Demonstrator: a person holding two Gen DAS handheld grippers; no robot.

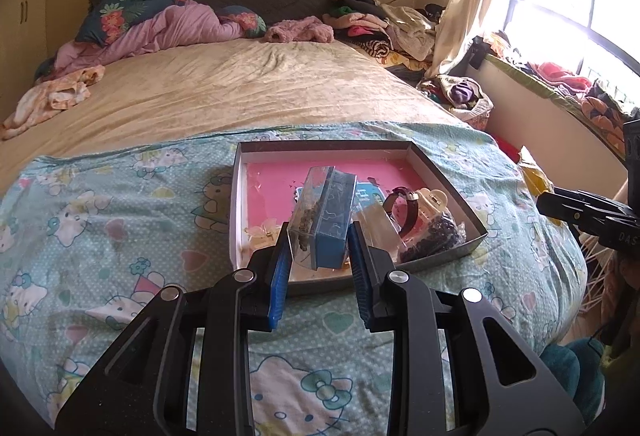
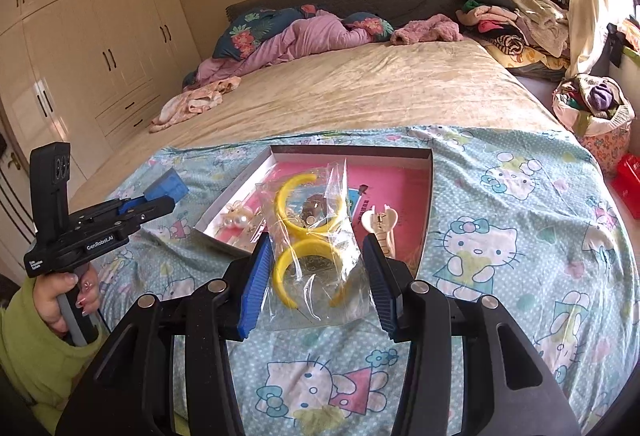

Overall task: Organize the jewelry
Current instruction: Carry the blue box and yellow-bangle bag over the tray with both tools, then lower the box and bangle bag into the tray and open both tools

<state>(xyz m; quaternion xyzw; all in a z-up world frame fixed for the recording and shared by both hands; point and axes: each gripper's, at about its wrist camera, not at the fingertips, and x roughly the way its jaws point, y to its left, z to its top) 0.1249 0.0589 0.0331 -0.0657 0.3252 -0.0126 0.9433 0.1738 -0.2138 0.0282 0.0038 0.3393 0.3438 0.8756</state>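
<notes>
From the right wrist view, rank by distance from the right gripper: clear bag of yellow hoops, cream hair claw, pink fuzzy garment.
1. Clear bag of yellow hoops, between the right gripper fingers.
2. Cream hair claw, just beyond, right, in the tray.
3. Pink fuzzy garment, far end of the bed.
</notes>
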